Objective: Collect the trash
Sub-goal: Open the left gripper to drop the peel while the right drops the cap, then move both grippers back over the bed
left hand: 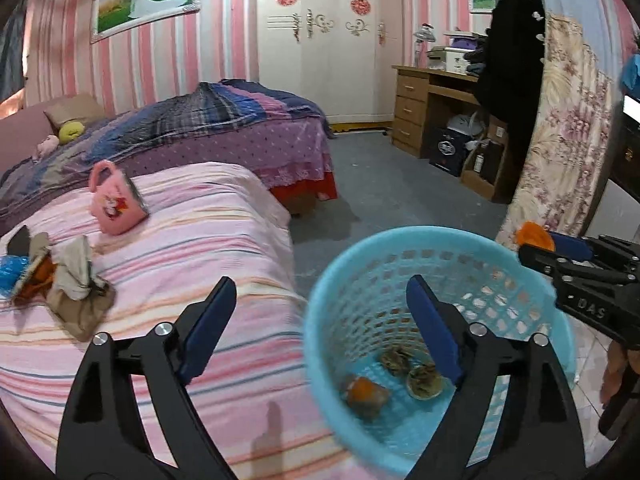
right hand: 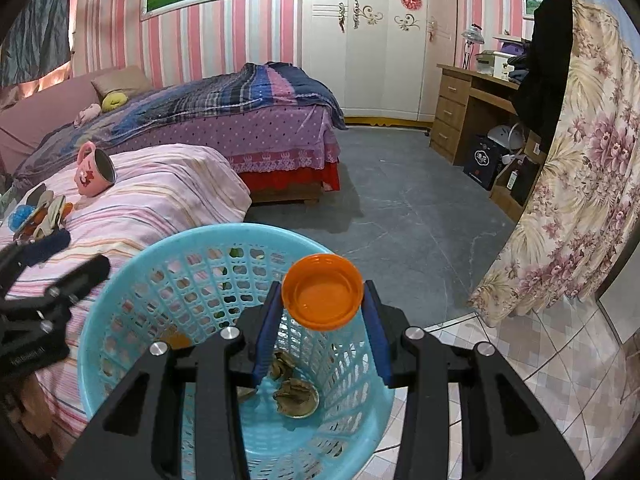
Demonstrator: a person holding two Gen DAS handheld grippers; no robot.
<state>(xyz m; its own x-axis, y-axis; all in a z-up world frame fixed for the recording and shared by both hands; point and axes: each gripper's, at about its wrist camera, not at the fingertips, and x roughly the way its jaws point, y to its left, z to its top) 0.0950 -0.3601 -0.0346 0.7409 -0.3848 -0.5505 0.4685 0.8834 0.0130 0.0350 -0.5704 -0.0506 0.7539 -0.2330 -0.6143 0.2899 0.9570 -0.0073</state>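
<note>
Beside the striped bed (right hand: pixel 168 200), an orange lid (right hand: pixel 322 296) pinched by the right gripper (right hand: pixel 322 304) above the lower-centre basket (right hand: pixel 120 280) could be dropped outside if released off-centre, the left gripper (left hand: pixel 320 320) being spread empty.

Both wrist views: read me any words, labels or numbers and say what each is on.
"DAS" on the black body of the right gripper.
Print on the left gripper: too blurred.
Logo on the dark blue box under the wooden desk: too small.
</note>
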